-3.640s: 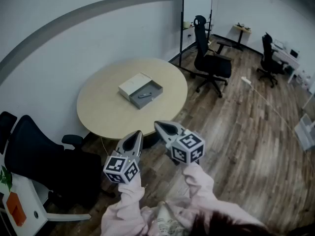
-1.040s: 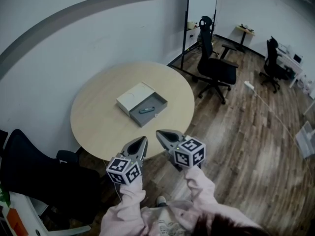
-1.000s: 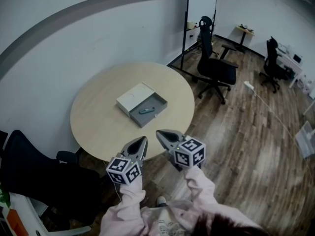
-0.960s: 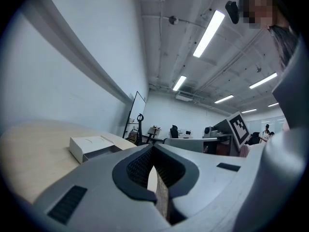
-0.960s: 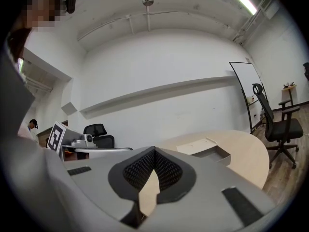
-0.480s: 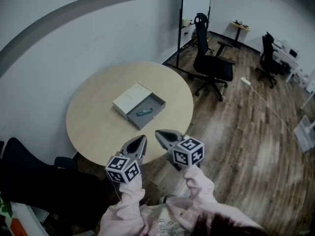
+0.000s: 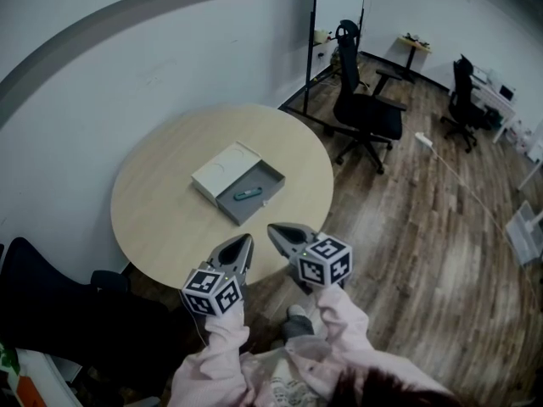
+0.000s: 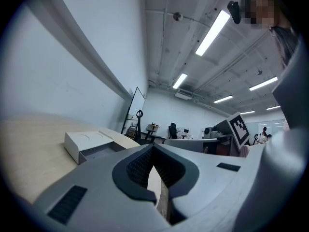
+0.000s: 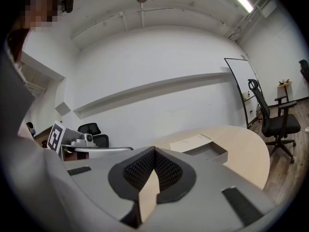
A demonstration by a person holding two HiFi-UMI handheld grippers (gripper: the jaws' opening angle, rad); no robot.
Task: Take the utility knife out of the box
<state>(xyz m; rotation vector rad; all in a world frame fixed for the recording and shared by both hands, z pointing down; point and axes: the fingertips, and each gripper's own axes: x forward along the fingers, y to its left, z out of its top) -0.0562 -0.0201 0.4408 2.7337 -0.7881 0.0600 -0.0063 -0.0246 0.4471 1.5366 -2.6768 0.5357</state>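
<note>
An open grey box [image 7: 249, 192] with its white lid [image 7: 222, 168] beside it lies on the round wooden table [image 7: 161, 219]. A small teal utility knife [image 7: 247, 195] lies inside the box. My left gripper [image 7: 247, 241] and right gripper [image 7: 272, 228] hang side by side at the table's near edge, well short of the box, both shut and empty. In the left gripper view the box [image 8: 89, 144] shows beyond the left gripper [image 8: 153, 148]. The right gripper [image 9: 154, 149] also points toward the box [image 9: 206, 148]. The knife is hidden in both gripper views.
A black office chair [image 7: 366, 107] stands on the wooden floor to the right of the table, and another chair [image 7: 463, 98] stands farther back. A dark chair [image 7: 51, 312] sits at the lower left. A whiteboard [image 7: 338, 2] stands against the far wall.
The table and box have drawn nearer and shifted a little left in the head view. Both grippers stay shut and side by side, their tips now over the table's near edge.
</note>
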